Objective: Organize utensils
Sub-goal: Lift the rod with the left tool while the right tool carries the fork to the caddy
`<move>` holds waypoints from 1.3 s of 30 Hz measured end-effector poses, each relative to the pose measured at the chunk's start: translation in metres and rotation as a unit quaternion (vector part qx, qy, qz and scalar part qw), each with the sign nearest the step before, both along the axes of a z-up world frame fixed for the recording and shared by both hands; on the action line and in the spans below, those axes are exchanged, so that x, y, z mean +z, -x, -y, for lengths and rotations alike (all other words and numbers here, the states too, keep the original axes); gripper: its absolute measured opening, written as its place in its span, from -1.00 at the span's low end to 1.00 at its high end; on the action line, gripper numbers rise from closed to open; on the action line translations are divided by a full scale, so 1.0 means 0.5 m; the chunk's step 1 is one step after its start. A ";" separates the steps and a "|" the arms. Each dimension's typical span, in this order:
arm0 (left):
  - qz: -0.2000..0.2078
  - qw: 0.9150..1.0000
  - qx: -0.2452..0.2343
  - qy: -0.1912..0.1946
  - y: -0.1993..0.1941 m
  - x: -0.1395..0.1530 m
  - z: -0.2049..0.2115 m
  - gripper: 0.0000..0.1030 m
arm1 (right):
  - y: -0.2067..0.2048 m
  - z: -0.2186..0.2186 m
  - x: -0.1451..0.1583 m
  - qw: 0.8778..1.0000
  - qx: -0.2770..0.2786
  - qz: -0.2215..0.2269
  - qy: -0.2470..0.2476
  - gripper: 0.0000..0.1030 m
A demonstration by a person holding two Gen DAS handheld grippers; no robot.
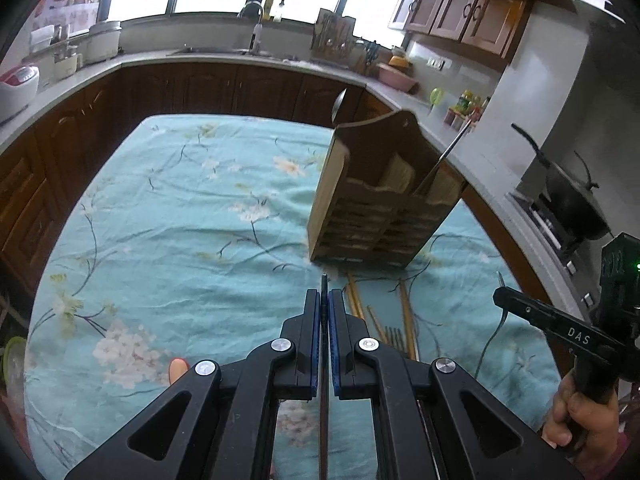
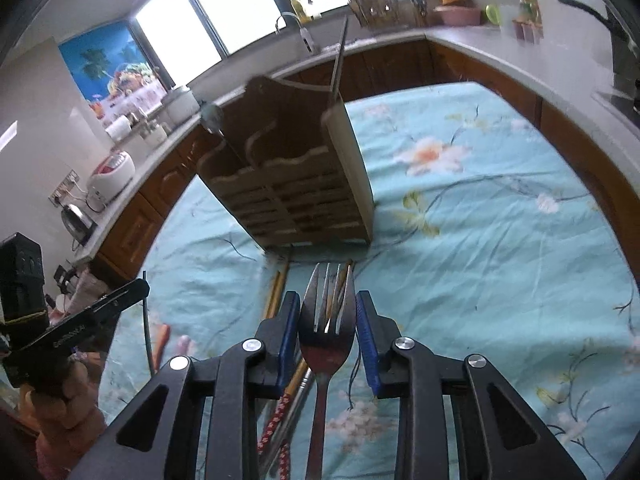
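A wooden utensil holder (image 1: 376, 196) stands on the floral table cloth, with a spoon (image 1: 339, 104) and a thin metal handle (image 1: 452, 148) sticking out of it. My left gripper (image 1: 325, 300) is shut on a thin dark utensil (image 1: 324, 400), seen edge-on. Wooden chopsticks (image 1: 408, 312) and fork tines (image 1: 394, 336) lie on the cloth before the holder. In the right wrist view the holder (image 2: 288, 176) is ahead. My right gripper (image 2: 327, 304) grips a metal fork (image 2: 326, 320) at its head, tines forward, above chopsticks (image 2: 276, 292) and patterned handles (image 2: 276, 420).
The table with the teal floral cloth (image 1: 192, 220) sits within a U-shaped kitchen counter (image 1: 224, 58) with dark cabinets. A wok (image 1: 572, 200) is on the stove at right. A rice cooker (image 2: 112, 172) and kettle (image 2: 78, 216) stand on the counter.
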State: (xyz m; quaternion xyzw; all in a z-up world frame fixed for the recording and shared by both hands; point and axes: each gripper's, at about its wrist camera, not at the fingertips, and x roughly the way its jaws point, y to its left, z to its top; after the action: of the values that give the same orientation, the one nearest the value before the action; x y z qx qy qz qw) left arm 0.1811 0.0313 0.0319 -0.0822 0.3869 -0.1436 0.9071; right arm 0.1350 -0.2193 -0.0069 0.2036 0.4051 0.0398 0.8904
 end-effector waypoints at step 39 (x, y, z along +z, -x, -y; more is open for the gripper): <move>0.177 0.979 0.055 0.089 -0.006 0.213 -0.051 -0.95 | -0.049 0.065 0.245 0.986 -0.039 0.163 0.022 -0.45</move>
State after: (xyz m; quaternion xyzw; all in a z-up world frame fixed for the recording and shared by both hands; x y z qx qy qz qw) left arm 0.1841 0.0568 0.1385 -0.1569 0.2005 -0.1400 0.9569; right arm 0.1597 -0.2518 0.1155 0.1906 0.2472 0.0293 0.9496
